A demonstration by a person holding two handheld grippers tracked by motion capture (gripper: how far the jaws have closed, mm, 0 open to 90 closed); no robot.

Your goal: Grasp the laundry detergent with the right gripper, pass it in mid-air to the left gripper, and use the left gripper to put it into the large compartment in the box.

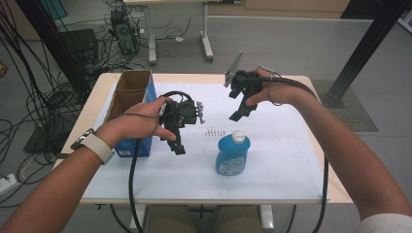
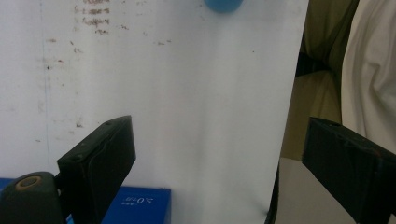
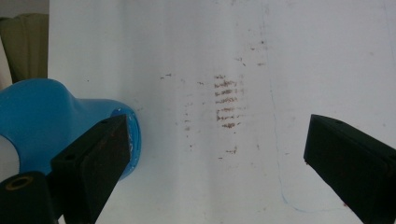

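A blue bottle (image 1: 232,154) with a white cap stands upright on the white sheet (image 1: 277,145), near the front middle of the table. My left gripper (image 1: 176,143) hovers open just left of it, jaws pointing down at bare sheet, nothing between them. My right gripper (image 1: 243,112) hangs open above and behind the bottle, also empty. In the left gripper view the wide jaws of the left gripper (image 2: 217,140) frame white sheet, with the bottle (image 2: 224,4) at the top edge. The right gripper (image 3: 215,135) sees the bottle (image 3: 51,116) beside its left jaw.
An open cardboard box with blue sides (image 1: 127,99) stands at the table's left, close to my left hand; its blue side (image 2: 135,207) sits low in the left gripper view. Brown smudges (image 1: 213,132) mark the sheet behind the bottle. Cables trail off the front edge.
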